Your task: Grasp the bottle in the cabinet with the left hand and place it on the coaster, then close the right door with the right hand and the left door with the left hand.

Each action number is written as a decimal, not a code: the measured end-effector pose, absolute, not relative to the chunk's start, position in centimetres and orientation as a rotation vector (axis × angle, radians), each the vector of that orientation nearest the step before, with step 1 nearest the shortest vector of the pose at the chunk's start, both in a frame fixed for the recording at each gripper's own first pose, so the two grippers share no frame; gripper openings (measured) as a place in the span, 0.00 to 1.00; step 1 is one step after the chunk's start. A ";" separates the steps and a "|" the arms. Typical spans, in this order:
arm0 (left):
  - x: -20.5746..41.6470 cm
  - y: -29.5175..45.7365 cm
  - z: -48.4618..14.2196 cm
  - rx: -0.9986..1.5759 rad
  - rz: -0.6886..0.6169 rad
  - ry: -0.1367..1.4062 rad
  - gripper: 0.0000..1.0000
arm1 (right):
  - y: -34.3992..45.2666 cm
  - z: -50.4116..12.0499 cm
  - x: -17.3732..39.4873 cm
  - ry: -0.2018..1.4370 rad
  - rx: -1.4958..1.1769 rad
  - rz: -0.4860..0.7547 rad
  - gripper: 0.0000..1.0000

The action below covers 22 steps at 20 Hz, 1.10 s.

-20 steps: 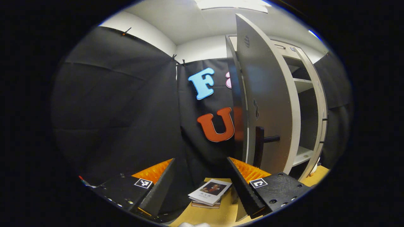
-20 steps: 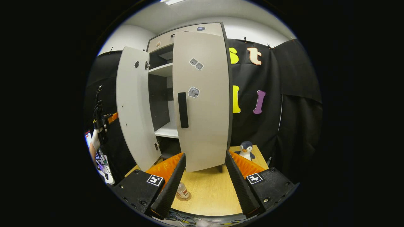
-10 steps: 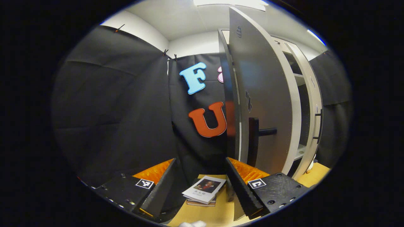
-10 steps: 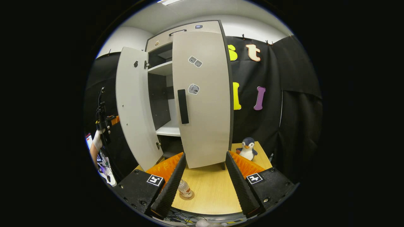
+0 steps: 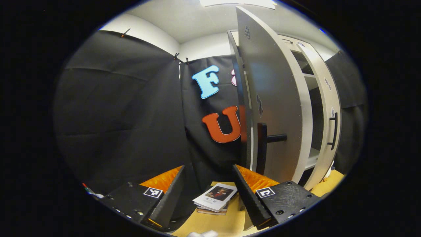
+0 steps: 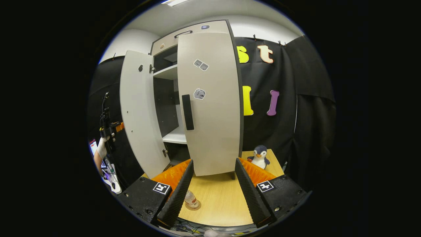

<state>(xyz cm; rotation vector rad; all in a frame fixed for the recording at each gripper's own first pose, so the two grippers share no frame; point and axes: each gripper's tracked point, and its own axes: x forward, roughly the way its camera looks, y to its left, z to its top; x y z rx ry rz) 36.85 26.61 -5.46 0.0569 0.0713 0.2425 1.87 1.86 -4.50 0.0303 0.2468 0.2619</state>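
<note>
In the right gripper view the grey cabinet's right door (image 6: 213, 108) is almost closed, its black handle (image 6: 187, 112) facing me, while the left door (image 6: 138, 112) stands open. The clear bottle (image 6: 190, 198) sits upright on the round coaster (image 6: 192, 206) on the wooden table, partly behind my right gripper's left finger. My right gripper (image 6: 213, 192) is open and empty, well back from the doors. The left gripper (image 6: 107, 126) is held up behind the left door. In the left gripper view my left gripper (image 5: 209, 194) is open and empty beside the left door (image 5: 276, 108) and its handle (image 5: 263, 148).
A plush penguin (image 6: 260, 156) stands on the table right of the cabinet. Books (image 5: 215, 197) lie stacked on the table left of the cabinet. A gloved hand (image 6: 101, 148) holds the left gripper. Cables and a screen lie low at the left.
The right door has swung slightly further shut. The left gripper's view has shifted a little, with the left door's outer face and handle still close on its right.
</note>
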 end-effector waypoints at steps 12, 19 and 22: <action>37.4 18.9 -5.6 0.019 0.165 0.089 0.88 | -0.7 -3.9 4.6 0.252 0.022 0.302 0.78; 40.1 12.0 -5.7 -0.056 0.050 0.070 0.91 | -0.9 -3.7 4.3 0.251 0.044 0.291 0.78; 40.6 12.1 -5.5 -0.049 0.078 0.063 0.96 | -1.0 -3.3 4.3 0.237 0.053 0.268 0.78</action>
